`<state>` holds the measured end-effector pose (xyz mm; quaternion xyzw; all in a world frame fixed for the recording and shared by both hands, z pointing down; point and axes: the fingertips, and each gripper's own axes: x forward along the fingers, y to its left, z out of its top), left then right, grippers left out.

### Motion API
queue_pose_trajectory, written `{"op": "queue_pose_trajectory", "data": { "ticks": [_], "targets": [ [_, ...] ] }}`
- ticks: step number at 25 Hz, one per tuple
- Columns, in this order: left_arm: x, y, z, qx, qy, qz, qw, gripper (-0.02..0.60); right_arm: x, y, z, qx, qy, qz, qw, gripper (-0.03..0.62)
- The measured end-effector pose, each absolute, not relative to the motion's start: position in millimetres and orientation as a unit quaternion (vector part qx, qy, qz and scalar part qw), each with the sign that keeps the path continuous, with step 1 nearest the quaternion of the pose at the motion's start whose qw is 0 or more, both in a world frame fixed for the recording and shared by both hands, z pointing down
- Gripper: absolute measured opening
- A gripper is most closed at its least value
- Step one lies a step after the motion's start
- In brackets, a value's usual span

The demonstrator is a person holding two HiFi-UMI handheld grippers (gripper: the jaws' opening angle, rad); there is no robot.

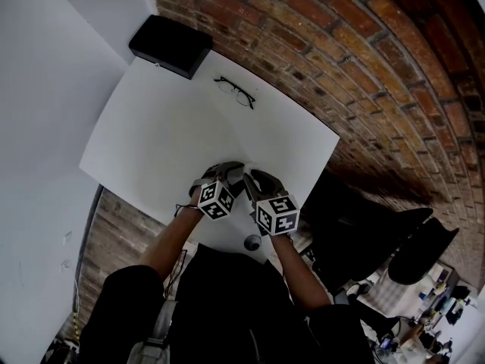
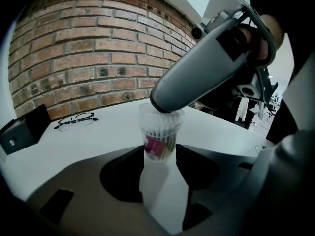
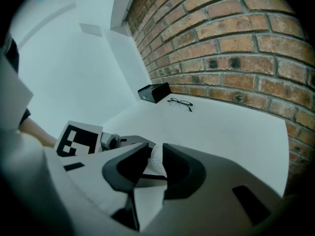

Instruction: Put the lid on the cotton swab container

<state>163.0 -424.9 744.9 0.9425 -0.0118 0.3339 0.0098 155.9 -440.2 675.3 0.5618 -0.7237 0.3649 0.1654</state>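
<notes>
The cotton swab container (image 2: 158, 139) is a clear cup full of white swabs with a pink label. It stands upright on the white table (image 1: 151, 135) near its front edge. My left gripper (image 2: 160, 154) is shut on its lower sides, one pad against each side. My right gripper (image 3: 153, 157) is shut on the pale round lid (image 3: 156, 160) and reaches in from above. Its grey body (image 2: 206, 68) has its tip right on the container's mouth. I cannot tell whether the lid is seated. In the head view both grippers (image 1: 227, 174) (image 1: 256, 182) meet over the same spot, and they hide the container.
A black box (image 1: 170, 44) sits at the table's far left corner, and a pair of glasses (image 1: 235, 91) lies near the brick wall (image 1: 356, 67). A small round thing (image 1: 252, 242) rests at the front edge by my right arm.
</notes>
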Motion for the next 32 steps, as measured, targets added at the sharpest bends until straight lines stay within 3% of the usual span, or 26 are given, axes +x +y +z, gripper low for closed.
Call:
{"op": "queue_pose_trajectory", "data": {
  "ticks": [12, 19, 32],
  "targets": [
    [164, -425, 745, 0.942, -0.011, 0.335, 0.011, 0.216, 162, -443, 685, 0.571, -0.709, 0.363, 0.198, 0.043],
    [163, -426, 746, 0.939, -0.015, 0.342, 0.014, 0.216, 157, -444, 689, 0.552, -0.71, 0.327, 0.291, 0.034],
    [127, -420, 728, 0.936, -0.085, 0.341, 0.024, 0.207, 166, -434, 664, 0.596, -0.712, 0.304, 0.213, 0.034]
  ]
}}
